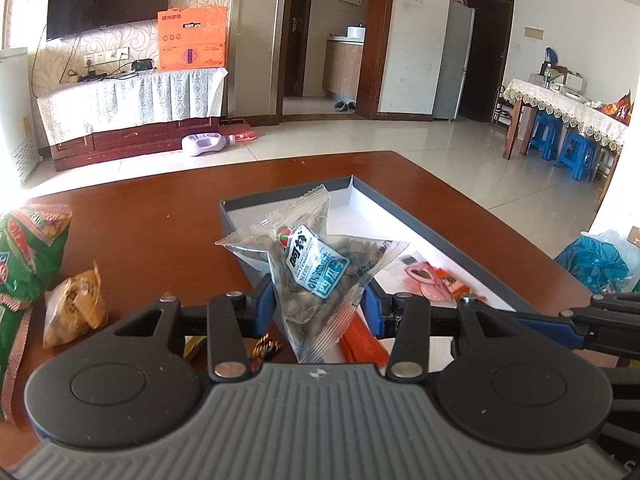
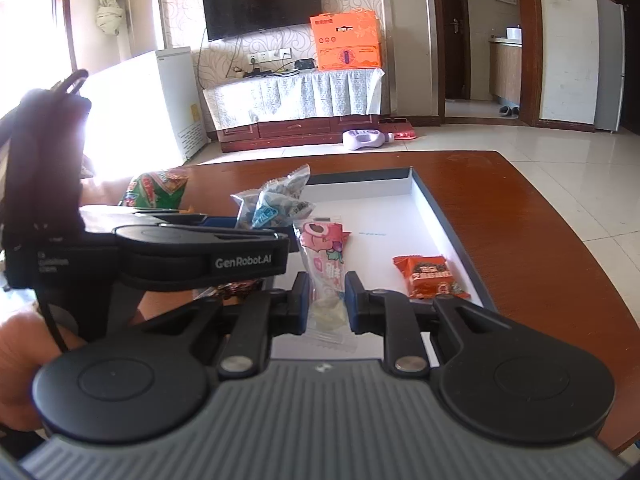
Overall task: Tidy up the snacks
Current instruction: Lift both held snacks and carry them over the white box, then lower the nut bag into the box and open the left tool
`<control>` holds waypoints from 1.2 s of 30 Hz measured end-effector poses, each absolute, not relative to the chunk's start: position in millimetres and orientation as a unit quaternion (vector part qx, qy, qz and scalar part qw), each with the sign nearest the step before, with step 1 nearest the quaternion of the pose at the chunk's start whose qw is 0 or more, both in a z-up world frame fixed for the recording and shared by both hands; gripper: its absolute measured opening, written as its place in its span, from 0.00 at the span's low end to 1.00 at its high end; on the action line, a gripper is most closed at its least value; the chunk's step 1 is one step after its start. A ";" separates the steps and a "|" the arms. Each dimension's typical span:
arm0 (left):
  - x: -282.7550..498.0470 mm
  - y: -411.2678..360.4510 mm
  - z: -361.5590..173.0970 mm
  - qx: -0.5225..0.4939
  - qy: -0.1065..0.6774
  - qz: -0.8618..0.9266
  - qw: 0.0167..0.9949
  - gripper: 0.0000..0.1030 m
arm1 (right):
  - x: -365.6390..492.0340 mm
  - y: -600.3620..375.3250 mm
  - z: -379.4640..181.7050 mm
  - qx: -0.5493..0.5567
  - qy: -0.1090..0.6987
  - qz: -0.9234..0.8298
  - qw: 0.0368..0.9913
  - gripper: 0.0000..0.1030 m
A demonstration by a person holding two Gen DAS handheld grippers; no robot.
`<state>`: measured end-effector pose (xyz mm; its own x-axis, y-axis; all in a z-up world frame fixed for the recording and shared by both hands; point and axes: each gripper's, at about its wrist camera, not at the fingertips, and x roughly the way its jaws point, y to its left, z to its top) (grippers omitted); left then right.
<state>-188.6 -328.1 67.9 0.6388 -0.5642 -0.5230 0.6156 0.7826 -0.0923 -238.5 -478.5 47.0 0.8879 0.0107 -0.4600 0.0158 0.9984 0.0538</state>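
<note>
Left fingers: on my left gripper (image 1: 320, 300) the blue pads are clamped on a clear packet of watermelon seeds (image 1: 316, 268), held upright above the near left corner of the tray (image 1: 460, 240).
Right fingers: my right gripper (image 2: 327, 300) is pinched narrow on the clear tail of a pink peach-print packet (image 2: 322, 248), which stands up over the tray's (image 2: 444, 216) near end.
Tray: shallow, dark-rimmed, white inside, lying on the brown bench (image 1: 160, 232); an orange snack pack (image 2: 430, 276) lies flat in it, just right of my right fingers.
In the way: from the right wrist, the left gripper's black body (image 2: 200, 256) crosses the left half of the view and covers much of the bench behind it.
Left wrist only: a yellow-brown packet (image 1: 76, 308) and a green bag (image 1: 28, 256) on the bench left of the tray; a blue plastic bag (image 1: 596, 264) past the bench's right edge.
Right wrist only: a bare hand (image 2: 20, 376) at the lower left edge.
</note>
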 end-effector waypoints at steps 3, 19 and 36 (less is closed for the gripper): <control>-178.9 -336.4 66.6 0.044 0.276 -0.328 0.903 0.49 | -233.4 -482.3 44.3 0.029 0.245 -0.003 0.969 0.21; -136.4 -397.7 58.0 0.057 0.280 -0.345 0.894 0.49 | -207.5 -498.1 27.6 0.023 0.290 -0.004 0.957 0.21; -86.0 -434.4 31.7 0.072 0.329 -0.340 0.878 0.51 | -197.8 -498.1 21.7 0.021 0.305 0.000 0.952 0.21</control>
